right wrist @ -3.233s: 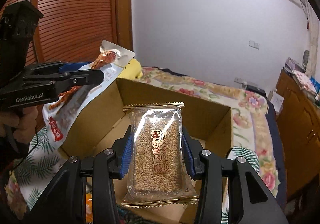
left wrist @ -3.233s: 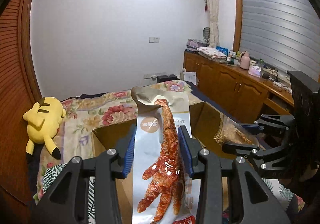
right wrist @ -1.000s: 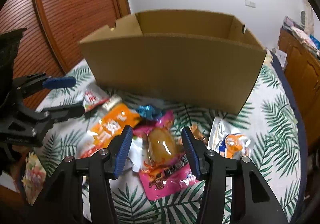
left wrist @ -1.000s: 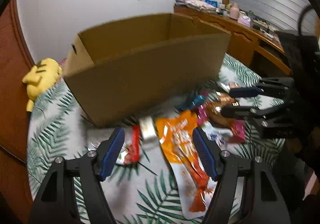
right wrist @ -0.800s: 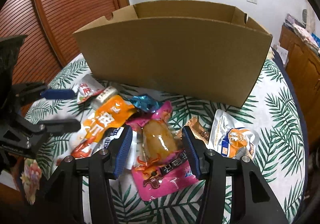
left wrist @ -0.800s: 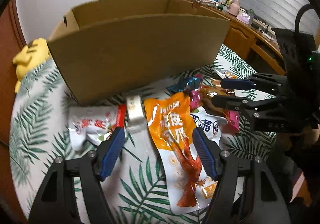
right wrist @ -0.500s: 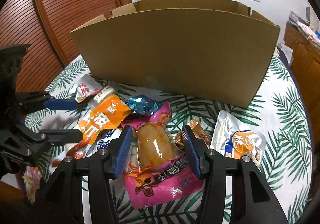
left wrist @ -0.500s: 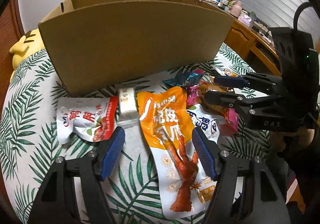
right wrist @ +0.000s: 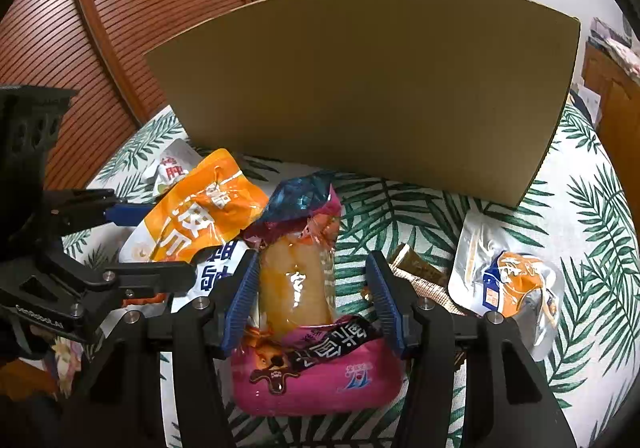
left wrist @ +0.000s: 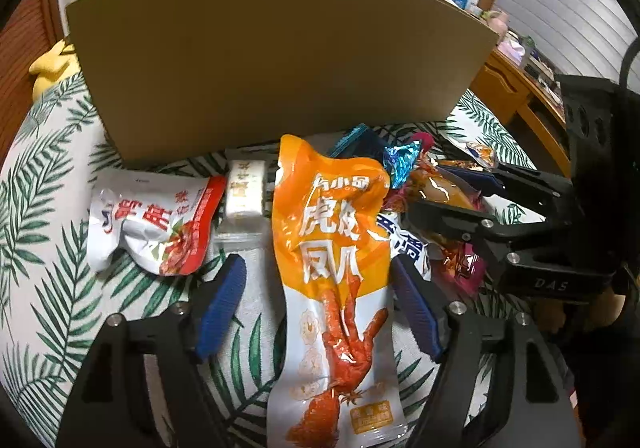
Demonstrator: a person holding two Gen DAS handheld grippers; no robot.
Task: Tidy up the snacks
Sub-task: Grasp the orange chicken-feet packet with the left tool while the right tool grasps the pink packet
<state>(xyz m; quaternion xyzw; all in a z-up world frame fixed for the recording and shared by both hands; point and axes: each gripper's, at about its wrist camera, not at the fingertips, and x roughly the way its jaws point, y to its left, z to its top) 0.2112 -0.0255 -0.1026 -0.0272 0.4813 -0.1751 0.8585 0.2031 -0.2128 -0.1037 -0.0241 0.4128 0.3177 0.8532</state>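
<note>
An orange chicken-feet pouch [left wrist: 332, 232] lies flat on the leaf-print cloth in front of the tall cardboard box [left wrist: 280, 59]. My left gripper [left wrist: 318, 266] straddles its middle; the jaws are opening and the blue pads stand clear of it on both sides. In the right wrist view, a pink pouch with a clear window [right wrist: 296, 288] lies between the fingers of my right gripper [right wrist: 311, 260], which is open, with a gap on the right side. The box [right wrist: 380, 87] stands just behind. Each gripper shows at the edge of the other's view.
A white-and-red pouch [left wrist: 152, 224] and a small white bar [left wrist: 244, 187] lie to the left. A blue foil wrapper [right wrist: 304, 191], a gold wrapper [right wrist: 420, 272] and a silver pouch [right wrist: 504, 280] lie near the pink one. A wooden slatted door [right wrist: 100, 27] stands far left.
Earlier both grippers held snacks over the box; now neither grips anything. Over the last second both have sunk closer to the snack pile, and the left jaws have widened.
</note>
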